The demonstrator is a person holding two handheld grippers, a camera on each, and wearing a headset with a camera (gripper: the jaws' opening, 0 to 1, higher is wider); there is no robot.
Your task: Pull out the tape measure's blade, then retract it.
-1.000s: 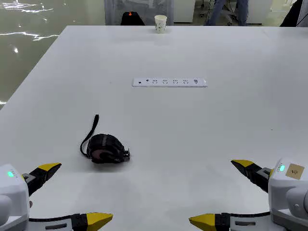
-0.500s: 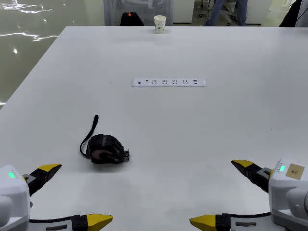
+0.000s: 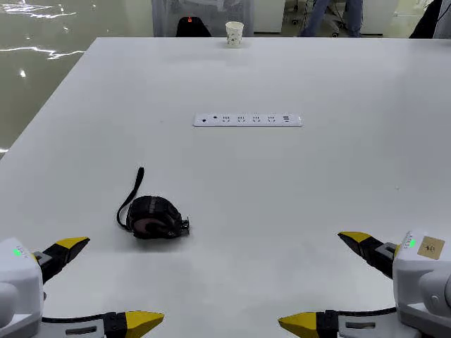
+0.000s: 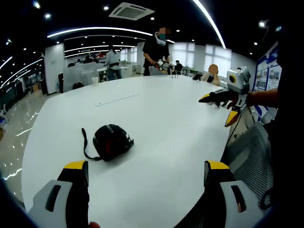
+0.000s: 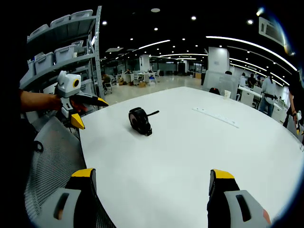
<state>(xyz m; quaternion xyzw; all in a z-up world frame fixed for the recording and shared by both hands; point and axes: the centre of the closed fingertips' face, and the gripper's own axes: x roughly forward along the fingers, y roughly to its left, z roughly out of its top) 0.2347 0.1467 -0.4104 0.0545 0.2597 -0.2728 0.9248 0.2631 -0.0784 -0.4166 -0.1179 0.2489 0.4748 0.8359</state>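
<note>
The round black tape measure (image 3: 153, 218), reddish-faced with a black strap (image 3: 130, 198), lay ahead of the left gripper (image 3: 115, 282), well apart from the right gripper (image 3: 318, 280). Both grippers' jaws stood wide apart.

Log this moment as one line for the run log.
stage: pre-grasp | left tool: open, empty | right tool: open, empty | tape measure: lying on table, blade retracted, untouched

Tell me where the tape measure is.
Head view: the tape measure lies on the table left of centre, ahead of the left gripper, nearer than the power strip.
</note>
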